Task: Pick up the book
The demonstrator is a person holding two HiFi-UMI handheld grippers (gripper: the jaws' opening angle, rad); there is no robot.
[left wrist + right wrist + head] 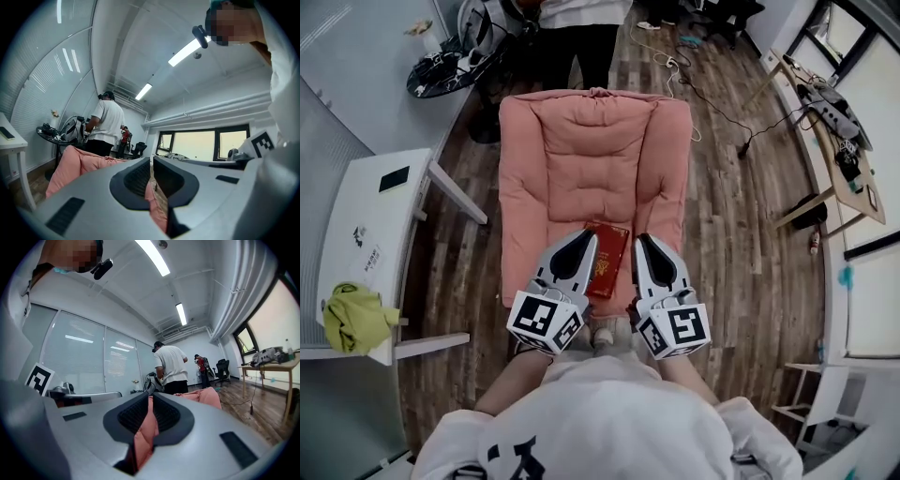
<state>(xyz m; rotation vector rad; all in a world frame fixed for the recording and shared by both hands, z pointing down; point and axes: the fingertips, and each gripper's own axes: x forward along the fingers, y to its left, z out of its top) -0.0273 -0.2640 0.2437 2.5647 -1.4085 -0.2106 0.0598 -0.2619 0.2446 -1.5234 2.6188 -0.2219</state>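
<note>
A red book [607, 259] with gold print lies on the front of the seat of a pink padded armchair [592, 141]. My left gripper [584, 235] hovers over the book's left edge, and my right gripper [643, 238] is just off its right edge. Both are shut and hold nothing. In the left gripper view the left gripper [151, 160] points level, with the pink armchair [77, 161] ahead; the book is hidden there. In the right gripper view the right gripper [151, 397] has only a thin slit between its jaws, and the pink armchair [206, 395] shows beyond it.
A person [581, 33] stands right behind the armchair. A white table [370, 234] at the left carries a green cloth [354, 317] and a black phone [394, 178]. A desk [834, 122] with equipment is at the right, and cables [703, 89] trail over the wooden floor.
</note>
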